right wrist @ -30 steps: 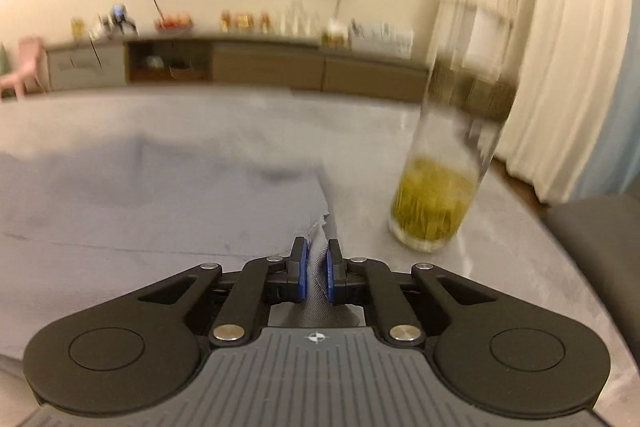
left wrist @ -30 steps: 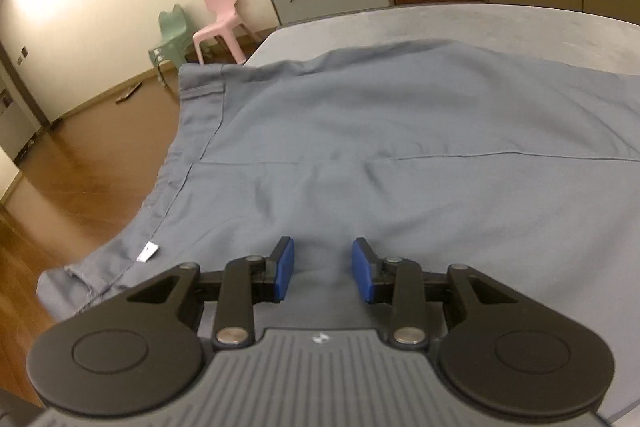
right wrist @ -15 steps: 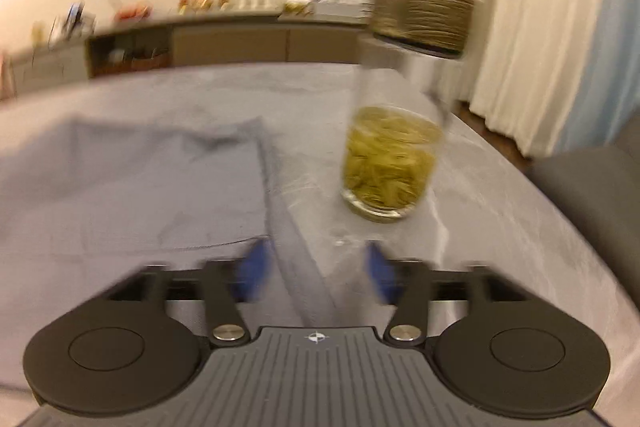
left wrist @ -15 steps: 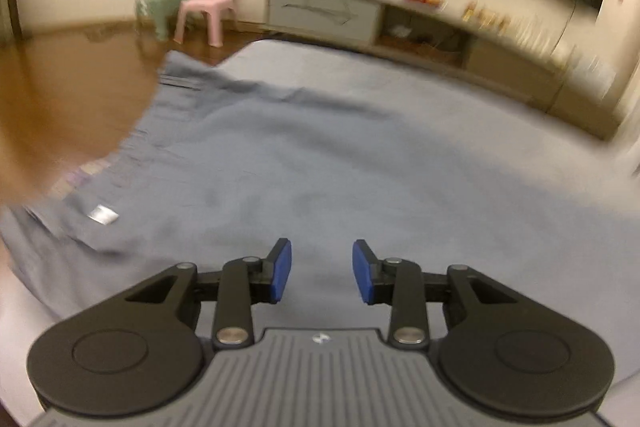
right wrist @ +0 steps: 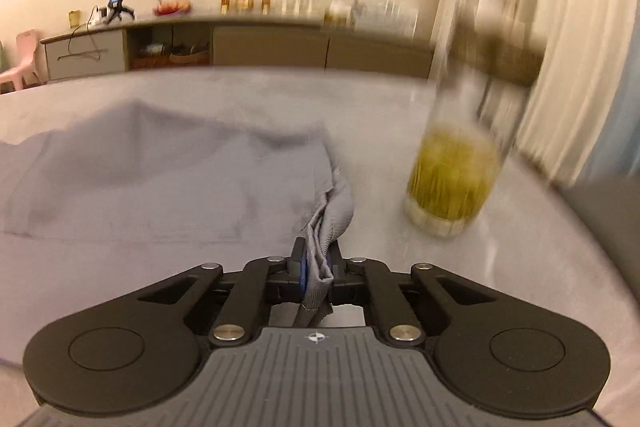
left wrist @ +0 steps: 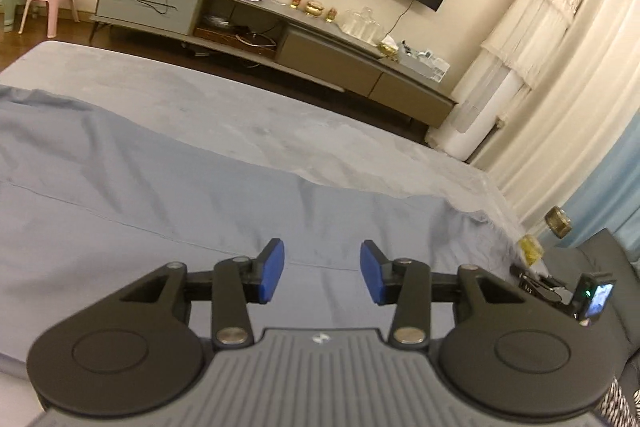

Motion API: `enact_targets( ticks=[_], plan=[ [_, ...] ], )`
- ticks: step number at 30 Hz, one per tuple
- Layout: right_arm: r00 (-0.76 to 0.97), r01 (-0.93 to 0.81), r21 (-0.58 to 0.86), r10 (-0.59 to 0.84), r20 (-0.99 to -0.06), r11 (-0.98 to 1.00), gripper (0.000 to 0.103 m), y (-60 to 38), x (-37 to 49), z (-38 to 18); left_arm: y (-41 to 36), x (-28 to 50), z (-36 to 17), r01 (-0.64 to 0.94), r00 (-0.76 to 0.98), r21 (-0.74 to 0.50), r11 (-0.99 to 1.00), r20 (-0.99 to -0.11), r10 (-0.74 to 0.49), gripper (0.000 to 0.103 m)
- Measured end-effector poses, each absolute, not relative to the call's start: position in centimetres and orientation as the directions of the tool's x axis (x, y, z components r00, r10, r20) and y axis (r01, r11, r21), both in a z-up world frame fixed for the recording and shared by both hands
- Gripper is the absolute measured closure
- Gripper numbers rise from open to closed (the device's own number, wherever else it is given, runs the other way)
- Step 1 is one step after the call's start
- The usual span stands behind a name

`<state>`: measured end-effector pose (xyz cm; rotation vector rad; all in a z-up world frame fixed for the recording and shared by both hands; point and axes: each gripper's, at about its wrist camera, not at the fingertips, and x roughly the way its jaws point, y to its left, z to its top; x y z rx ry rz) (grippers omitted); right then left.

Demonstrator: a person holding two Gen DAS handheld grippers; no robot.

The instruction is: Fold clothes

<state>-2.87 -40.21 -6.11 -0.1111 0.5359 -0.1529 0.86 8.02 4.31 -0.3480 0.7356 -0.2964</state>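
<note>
Left gripper [left wrist: 322, 277] and right gripper [right wrist: 316, 269], matte black linkage arms, blue pads [left wrist: 272, 270], silver pivot screws, round side discs, ribbed grey housings, small compass-like logos.

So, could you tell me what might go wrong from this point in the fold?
1. The glass bottle of yellow-green tea stands close to the pinched corner; a sweep of the right gripper or trailing cloth could tip it.
2. Only the right gripper holds the grey garment; the left gripper hangs open above it, so the fold may skew.
3. The grip is on a bunched corner, which might slip.
</note>
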Motion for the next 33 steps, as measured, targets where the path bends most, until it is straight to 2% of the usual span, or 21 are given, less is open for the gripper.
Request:
enact_targets(
  ticks=[2, 4, 8, 11, 14, 15, 16, 18, 22, 23, 25, 28, 31, 33],
  plan=[
    [0.896, 0.039, -0.212, -0.128, -0.424, 0.976, 0.096, -36.3, -4.4, -4.1, 8.0, 0.9, 3.8, 0.13, 0.706, -0.42, 0.898, -0.597, -0.381, 0.061],
    [0.915, -0.075, -0.262, -0.038, -0.401, 0.962, 0.096, -32.1, -5.6, -3.0, 8.2, 1.1, 3.2, 0.113, 0.702, -0.428, 0.897, -0.604, -0.377, 0.061],
    [0.885, -0.24, -0.297, 0.083, -0.458, 0.924, 0.095, -25.0, -6.2, -4.6, 9.1, 1.0, 1.8, 0.083, 0.686, -0.43, 0.899, -0.629, -0.365, 0.061],
    [0.846, -0.271, -0.31, 0.072, -0.528, 0.911, 0.094, -22.9, -5.5, -7.4, 9.7, 0.7, 0.7, 0.063, 0.672, -0.427, 0.902, -0.65, -0.355, 0.061],
    [0.829, -0.273, -0.31, 0.06, -0.556, 0.911, 0.085, -22.4, -5.5, -8.6, 10.4, 0.4, -0.4, 0.043, 0.657, -0.423, 0.905, -0.67, -0.345, 0.059],
    [0.822, -0.277, -0.298, 0.065, -0.565, 0.913, 0.074, -22.5, -5.6, -8.4, 10.7, 0.3, -0.7, 0.03, 0.657, -0.43, 0.902, -0.672, -0.343, 0.059],
    [0.81, -0.295, -0.274, 0.087, -0.58, 0.915, 0.052, -22.7, -5.9, -7.9, 10.8, 0.3, -0.8, 0.029, 0.657, -0.437, 0.899, -0.669, -0.347, 0.059],
    [0.782, -0.348, -0.171, 0.186, -0.595, 0.922, 0.031, -23.3, -7.4, -6.0, 11.1, 0.4, -1.0, 0.026, 0.659, -0.451, 0.892, -0.664, -0.354, 0.057],
    [0.797, -0.306, 0.053, 0.286, -0.532, 0.951, 0.034, -26.1, -8.6, -2.6, 10.2, 0.8, -0.9, 0.043, 0.651, -0.472, 0.881, -0.655, -0.383, 0.056],
    [0.806, -0.275, 0.076, 0.273, -0.525, 0.958, 0.035, -26.7, -8.1, -2.4, 9.6, 1.2, -0.9, 0.052, 0.645, -0.477, 0.878, -0.654, -0.394, 0.056],
    [0.82, -0.208, 0.088, 0.223, -0.528, 0.974, 0.045, -27.5, -6.8, -2.7, 7.7, 2.0, -0.5, 0.092, 0.635, -0.474, 0.876, -0.65, -0.418, 0.055],
    [0.796, -0.159, 0.158, 0.221, -0.563, 0.975, 0.047, -28.3, -5.2, -4.2, 4.2, 2.9, 0.1, 0.16, 0.611, -0.449, 0.879, -0.654, -0.445, 0.052],
    [0.748, -0.173, 0.123, 0.212, -0.629, 0.977, 0.05, -27.2, -4.8, -6.0, 1.7, 3.3, 0.0, 0.191, 0.589, -0.435, 0.88, -0.666, -0.457, 0.052],
    [0.746, -0.2, 0.046, 0.182, -0.64, 0.979, 0.051, -26.2, -5.6, -6.3, 0.7, 3.3, -0.4, 0.194, 0.579, -0.428, 0.883, -0.677, -0.455, 0.052]
  ],
)
